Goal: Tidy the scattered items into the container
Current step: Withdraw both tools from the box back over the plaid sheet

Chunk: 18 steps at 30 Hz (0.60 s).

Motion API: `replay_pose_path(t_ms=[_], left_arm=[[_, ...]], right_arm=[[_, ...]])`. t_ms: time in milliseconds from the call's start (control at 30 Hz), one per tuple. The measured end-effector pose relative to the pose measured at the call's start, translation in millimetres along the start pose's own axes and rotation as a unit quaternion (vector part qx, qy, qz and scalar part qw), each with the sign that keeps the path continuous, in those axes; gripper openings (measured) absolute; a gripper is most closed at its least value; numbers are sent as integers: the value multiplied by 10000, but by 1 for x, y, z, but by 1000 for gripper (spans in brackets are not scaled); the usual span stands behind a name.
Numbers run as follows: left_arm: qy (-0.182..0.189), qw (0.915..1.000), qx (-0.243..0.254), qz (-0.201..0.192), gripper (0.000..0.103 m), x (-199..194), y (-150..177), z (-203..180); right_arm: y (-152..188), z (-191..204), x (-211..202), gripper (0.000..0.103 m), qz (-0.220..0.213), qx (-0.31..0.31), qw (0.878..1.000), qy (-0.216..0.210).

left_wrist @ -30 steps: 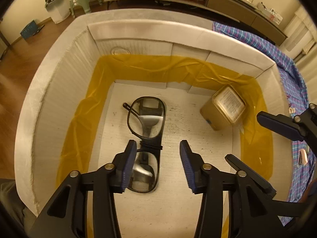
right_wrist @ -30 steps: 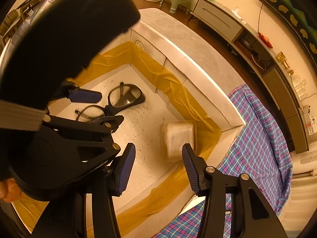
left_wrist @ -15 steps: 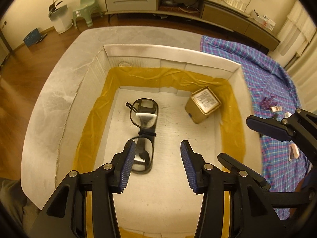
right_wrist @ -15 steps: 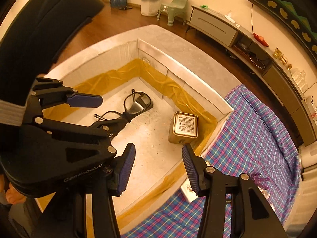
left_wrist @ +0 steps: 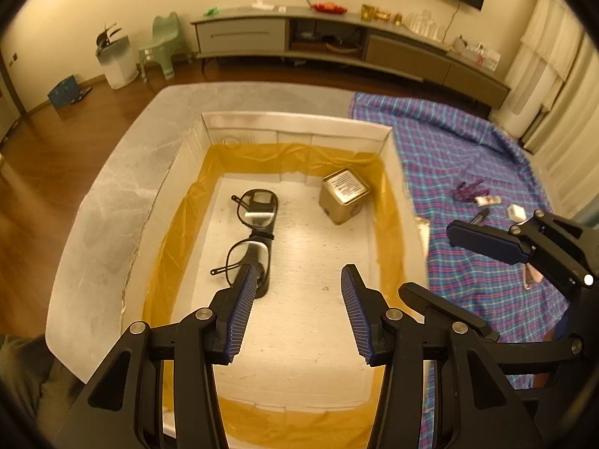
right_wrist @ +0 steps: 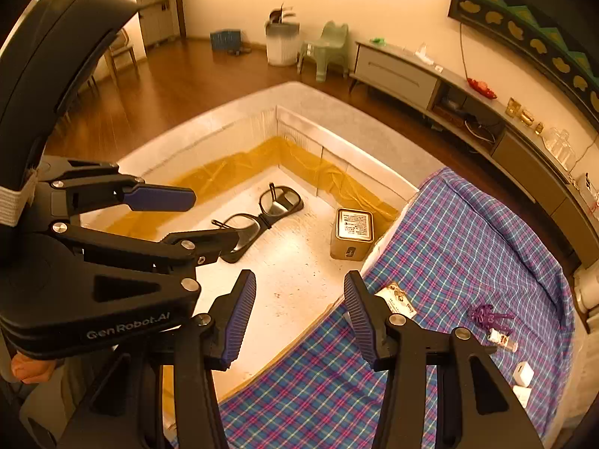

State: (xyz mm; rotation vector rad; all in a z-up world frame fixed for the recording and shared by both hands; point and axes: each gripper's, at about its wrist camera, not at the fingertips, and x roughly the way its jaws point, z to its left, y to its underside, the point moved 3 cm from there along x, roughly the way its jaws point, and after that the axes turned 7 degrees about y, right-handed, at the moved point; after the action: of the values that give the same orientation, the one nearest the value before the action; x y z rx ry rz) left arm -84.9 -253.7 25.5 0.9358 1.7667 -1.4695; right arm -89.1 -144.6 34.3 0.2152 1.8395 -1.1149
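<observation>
A white foam box (left_wrist: 292, 121) (right_wrist: 359, 157) with yellow tape along its walls holds black-framed glasses (left_wrist: 254, 232) (right_wrist: 262, 220) and a square gold tin (left_wrist: 344, 194) (right_wrist: 353, 234). My left gripper (left_wrist: 295, 314) hangs open above the box's near half, nothing between its fingers. My right gripper (right_wrist: 299, 318) is open and empty over the box's edge by the plaid cloth (right_wrist: 468, 262). On the cloth lie a purple hair clip (right_wrist: 486, 316) (left_wrist: 468, 189), a small bottle (right_wrist: 503, 338), white small items (right_wrist: 524, 372) and a flat packet (right_wrist: 397, 297).
The box stands on a grey marble table (left_wrist: 123, 194). Behind it are a long TV cabinet (left_wrist: 337, 41), a green child's chair (left_wrist: 163, 45) and a white bin (left_wrist: 116, 58) on the wooden floor. My right gripper's fingers (left_wrist: 486, 241) show at the left view's right side.
Both grippers have risen and pulled back from the box, so more of the room and cloth shows. The gold tin, blurred and in motion a second ago, now rests still by the box's wall.
</observation>
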Motion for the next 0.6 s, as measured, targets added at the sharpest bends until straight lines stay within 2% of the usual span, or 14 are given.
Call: replay_pose_path(t_ms=[333,600], left_arm=[[71,9987,32,-511,50,-39,39,-22],[-74,9953,207,-943,50,-64,65,-51]], right_arm=[[45,2,-44,51,-568,354,9977,-50],[77,-4,-77,51,-1001,567,9933,-113]])
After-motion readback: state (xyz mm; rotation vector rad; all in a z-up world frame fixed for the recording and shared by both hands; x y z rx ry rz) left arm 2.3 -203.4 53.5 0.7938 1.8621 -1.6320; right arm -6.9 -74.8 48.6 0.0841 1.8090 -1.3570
